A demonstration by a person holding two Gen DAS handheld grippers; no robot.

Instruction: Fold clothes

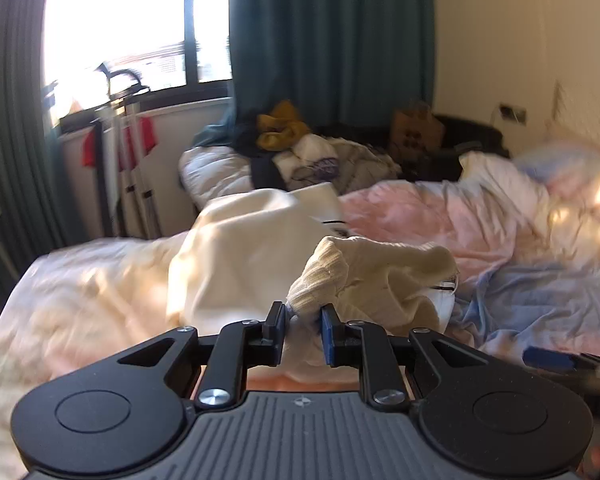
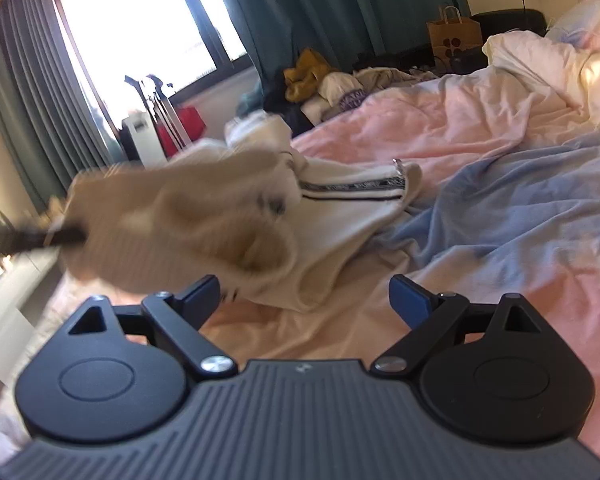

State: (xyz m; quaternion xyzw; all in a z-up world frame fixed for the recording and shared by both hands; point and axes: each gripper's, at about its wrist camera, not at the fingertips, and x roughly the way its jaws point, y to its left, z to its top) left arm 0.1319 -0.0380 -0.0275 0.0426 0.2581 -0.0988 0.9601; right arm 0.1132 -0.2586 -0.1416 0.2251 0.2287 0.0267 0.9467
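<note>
A cream sweatshirt (image 1: 236, 256) is spread on the bed (image 1: 500, 216), toward its near edge, on the pink and blue duvet. Its ribbed cuff (image 1: 320, 276) is pinched between the blue pads of the left gripper (image 1: 303, 330), whose jaws are drawn close together on the fabric. The sleeve runs from that grip forward and to the right, sagging over the body of the garment.

In the right wrist view the right gripper (image 2: 306, 294) is seen with its jaws wide apart and nothing between them. The sweatshirt (image 2: 332, 220) lies just ahead of it and to its left, its long axis running from the near left toward the far right, where a black-and-white striped band (image 2: 352, 188) ends at a loose edge. A lifted, blurred part of the cloth hangs beside the left finger (image 2: 202, 300); whether it is touched there cannot be told.

The left gripper is judged the nearer to the work, since the cloth is already held by it. The coming move is judged to turn on the held sleeve being carried across the body, while the free right gripper is brought to the loose part ahead and to its left.
</note>
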